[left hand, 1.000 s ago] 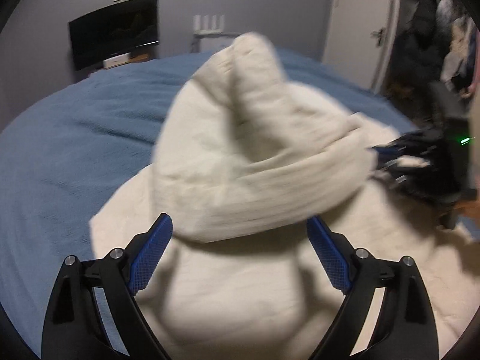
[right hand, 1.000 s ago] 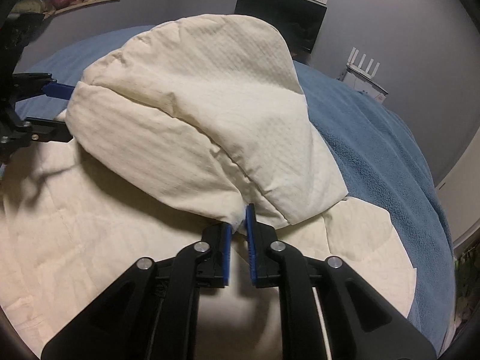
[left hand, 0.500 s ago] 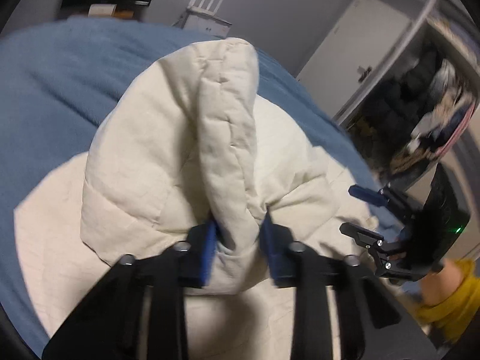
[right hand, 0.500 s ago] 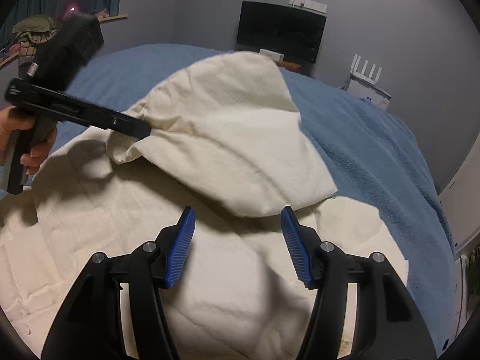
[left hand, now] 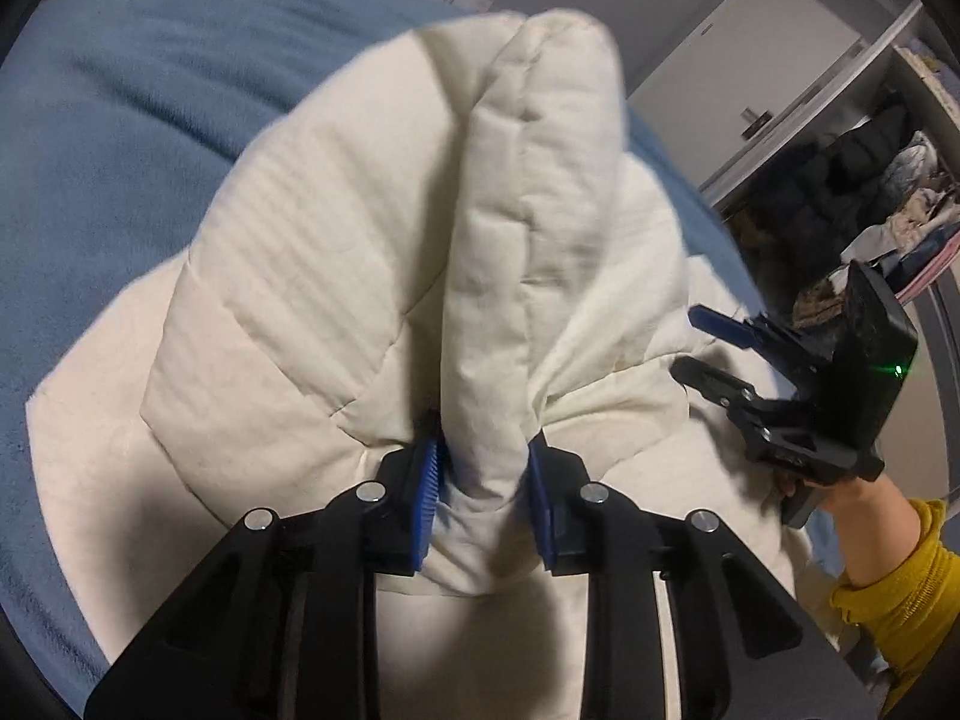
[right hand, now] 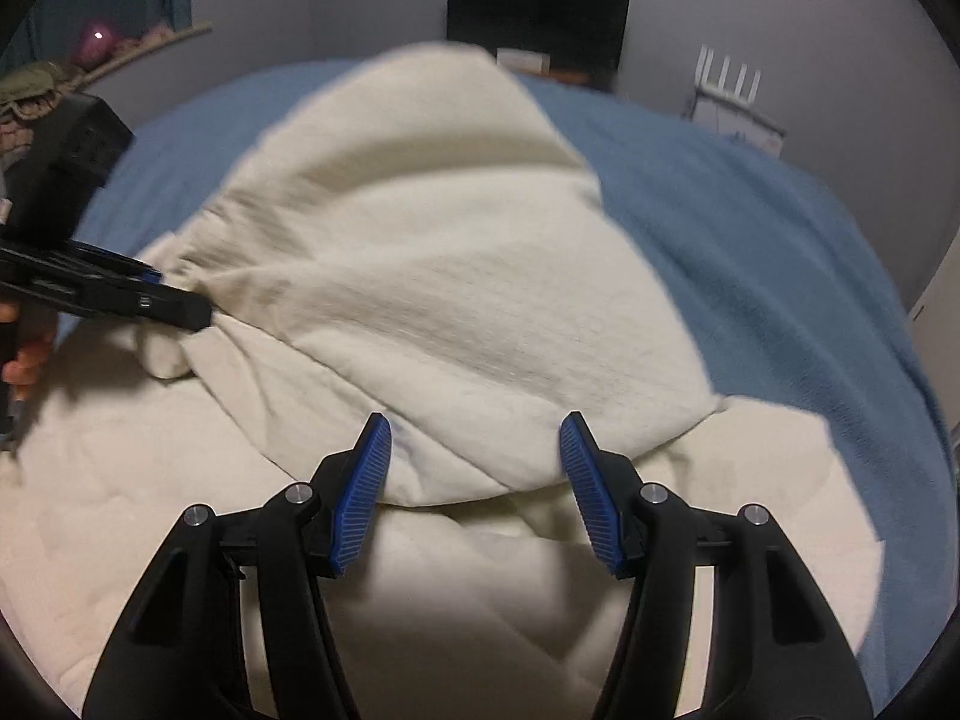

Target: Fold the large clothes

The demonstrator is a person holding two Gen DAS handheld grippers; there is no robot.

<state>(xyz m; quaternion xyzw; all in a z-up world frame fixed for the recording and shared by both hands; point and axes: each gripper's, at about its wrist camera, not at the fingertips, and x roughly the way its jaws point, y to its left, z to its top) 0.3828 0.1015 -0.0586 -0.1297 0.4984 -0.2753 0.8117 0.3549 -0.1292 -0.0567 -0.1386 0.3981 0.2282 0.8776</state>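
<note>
A large cream quilted garment (left hand: pixel 300 300) lies spread on a blue bedspread (left hand: pixel 120 150), with its upper layer pulled up into a peaked fold. My left gripper (left hand: pixel 486 450) pinches a thick bunched ridge of that fold between its blue pads; the jaws are opening slightly, and the cloth is still pressed between them. In the right wrist view the left gripper (right hand: pixel 192 312) grips the garment (right hand: pixel 450 270) at the fold's left end. My right gripper (right hand: pixel 474 432) stands open just short of the fold's lower hem, with nothing pinched. Seen from the left, the right gripper (left hand: pixel 690 341) hovers beside the garment, held by a hand in a yellow sleeve (left hand: pixel 888 576).
The bedspread (right hand: pixel 750 240) extends beyond the garment to the far side and right. A dark screen (right hand: pixel 540 6) and a white router (right hand: pixel 732 84) stand against the grey back wall. A white door (left hand: pixel 750 60) and an open wardrobe of clothes (left hand: pixel 870 210) are at the right.
My left gripper went from wide open to shut on a bunched ridge of the garment. My right gripper let go of the hem, opened and drew back a little.
</note>
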